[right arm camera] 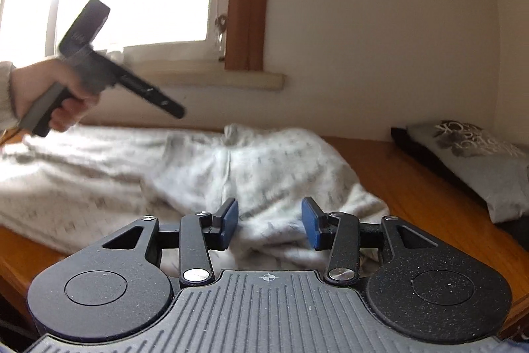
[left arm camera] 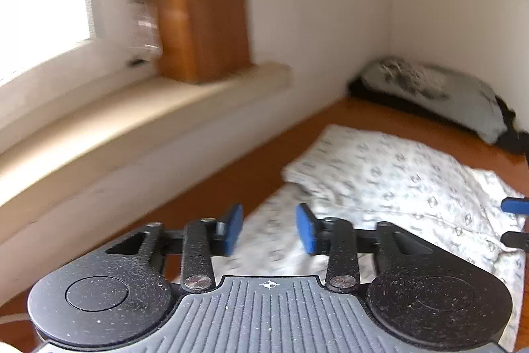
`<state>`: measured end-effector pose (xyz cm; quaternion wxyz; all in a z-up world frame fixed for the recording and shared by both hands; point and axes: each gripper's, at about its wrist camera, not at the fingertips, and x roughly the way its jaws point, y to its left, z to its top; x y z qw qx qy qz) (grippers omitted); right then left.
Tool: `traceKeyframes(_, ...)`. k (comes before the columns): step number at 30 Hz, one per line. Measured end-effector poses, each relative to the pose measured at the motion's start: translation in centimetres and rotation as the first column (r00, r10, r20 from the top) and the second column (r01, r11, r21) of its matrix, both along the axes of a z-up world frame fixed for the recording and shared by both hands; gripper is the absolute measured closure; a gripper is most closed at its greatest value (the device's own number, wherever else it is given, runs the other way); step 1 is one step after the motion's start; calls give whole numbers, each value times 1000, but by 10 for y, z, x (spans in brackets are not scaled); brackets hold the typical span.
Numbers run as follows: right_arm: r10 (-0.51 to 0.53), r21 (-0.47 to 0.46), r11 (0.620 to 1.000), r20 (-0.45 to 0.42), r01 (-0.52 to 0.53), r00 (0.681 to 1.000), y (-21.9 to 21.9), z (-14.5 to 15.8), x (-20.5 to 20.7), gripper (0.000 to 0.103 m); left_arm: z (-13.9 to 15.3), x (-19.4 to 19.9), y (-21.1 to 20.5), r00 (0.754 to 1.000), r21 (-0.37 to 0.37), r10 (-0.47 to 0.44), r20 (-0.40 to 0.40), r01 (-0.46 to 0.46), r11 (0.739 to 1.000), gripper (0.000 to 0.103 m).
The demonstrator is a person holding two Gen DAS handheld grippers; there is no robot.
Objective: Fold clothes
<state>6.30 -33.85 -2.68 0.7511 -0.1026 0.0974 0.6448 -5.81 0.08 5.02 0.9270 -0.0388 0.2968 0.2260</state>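
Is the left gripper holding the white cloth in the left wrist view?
No, the left gripper is open above the white cloth, with nothing between its blue pads.

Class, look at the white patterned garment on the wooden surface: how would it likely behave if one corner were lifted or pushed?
The white patterned garment lies in soft folds and wrinkles, so it is probably floppy and would drape rather than hold shape. It looks thin, so likely light. Pushed across the smooth wooden surface, it would probably bunch up or slide; nothing suggests rolling or breaking.
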Motion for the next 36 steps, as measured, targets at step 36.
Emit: traceKeyframes(36, 519, -170, 841, -17, -514, 854, 75, 20, -239, 45, -38, -230, 99, 974, -225, 226, 29, -213, 951, 24)
